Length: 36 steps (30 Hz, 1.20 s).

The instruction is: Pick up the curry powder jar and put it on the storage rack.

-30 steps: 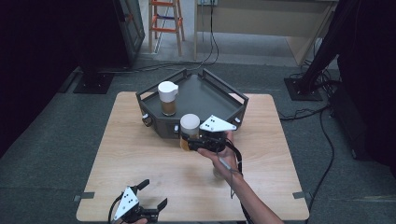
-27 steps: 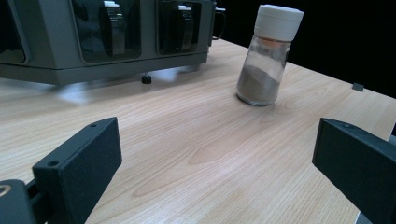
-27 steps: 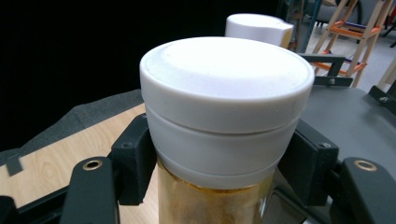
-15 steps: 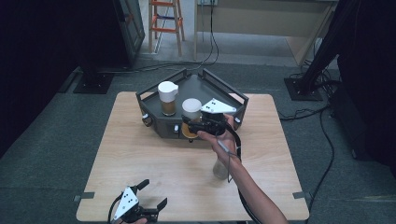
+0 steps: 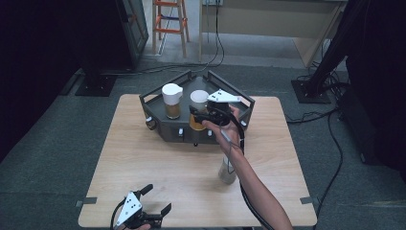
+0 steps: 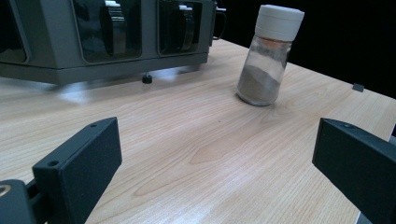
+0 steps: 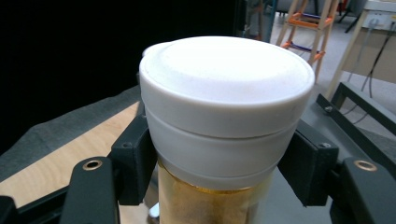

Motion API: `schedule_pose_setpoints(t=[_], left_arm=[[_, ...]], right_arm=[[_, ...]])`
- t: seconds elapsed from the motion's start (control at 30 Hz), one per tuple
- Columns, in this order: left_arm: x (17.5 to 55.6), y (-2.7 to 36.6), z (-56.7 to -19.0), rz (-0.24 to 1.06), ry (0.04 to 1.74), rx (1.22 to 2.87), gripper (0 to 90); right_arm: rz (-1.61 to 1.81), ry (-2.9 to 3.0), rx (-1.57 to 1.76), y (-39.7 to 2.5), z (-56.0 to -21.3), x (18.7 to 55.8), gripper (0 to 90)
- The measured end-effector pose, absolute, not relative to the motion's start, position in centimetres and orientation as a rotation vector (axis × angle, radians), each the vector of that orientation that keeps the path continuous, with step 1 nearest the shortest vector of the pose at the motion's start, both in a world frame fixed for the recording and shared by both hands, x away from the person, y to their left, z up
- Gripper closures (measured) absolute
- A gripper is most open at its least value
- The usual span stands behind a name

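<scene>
right gripper (image 5: 197, 116) clamps yellow jar (image 5: 198, 109) beside another jar (image 5: 172, 101) in rack (image 5: 158, 122).

right gripper (image 5: 201, 114) is clamped shut, arm stretched way forward; left gripper (image 5: 152, 201) sits low, jaws wide apart.

grey-powder jar (image 6: 269, 56) upright on table (image 5: 143, 163) | 2nd jar (image 5: 172, 100) in rack | orange ladder (image 5: 170, 21) behind

Even overhead light on the table (image 5: 158, 158); surroundings fall dark; soft shadows under the rack (image 6: 102, 70); the lid (image 7: 226, 88) looms close, glaring white, slightly blurred.
</scene>
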<state>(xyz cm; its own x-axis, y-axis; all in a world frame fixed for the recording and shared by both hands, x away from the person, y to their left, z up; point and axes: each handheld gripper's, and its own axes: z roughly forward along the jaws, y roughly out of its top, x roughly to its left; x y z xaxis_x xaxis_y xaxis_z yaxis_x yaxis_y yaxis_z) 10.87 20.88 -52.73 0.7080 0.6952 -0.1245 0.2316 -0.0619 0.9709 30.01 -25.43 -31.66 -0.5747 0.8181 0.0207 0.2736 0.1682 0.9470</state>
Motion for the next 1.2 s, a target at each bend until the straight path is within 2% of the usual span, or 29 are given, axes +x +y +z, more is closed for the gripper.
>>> schedule_pose_setpoints(t=[0.57,1.2], left_arm=[[10.8,21.0,-52.8,0.447,0.767,1.623,1.2],[10.8,21.0,-52.8,0.447,0.77,1.618,1.2]], right_arm=[[1.346,1.908,1.086,-24.1,-31.2,32.9,34.6],[1.288,1.905,1.119,-22.0,-32.4,35.1,34.6]])
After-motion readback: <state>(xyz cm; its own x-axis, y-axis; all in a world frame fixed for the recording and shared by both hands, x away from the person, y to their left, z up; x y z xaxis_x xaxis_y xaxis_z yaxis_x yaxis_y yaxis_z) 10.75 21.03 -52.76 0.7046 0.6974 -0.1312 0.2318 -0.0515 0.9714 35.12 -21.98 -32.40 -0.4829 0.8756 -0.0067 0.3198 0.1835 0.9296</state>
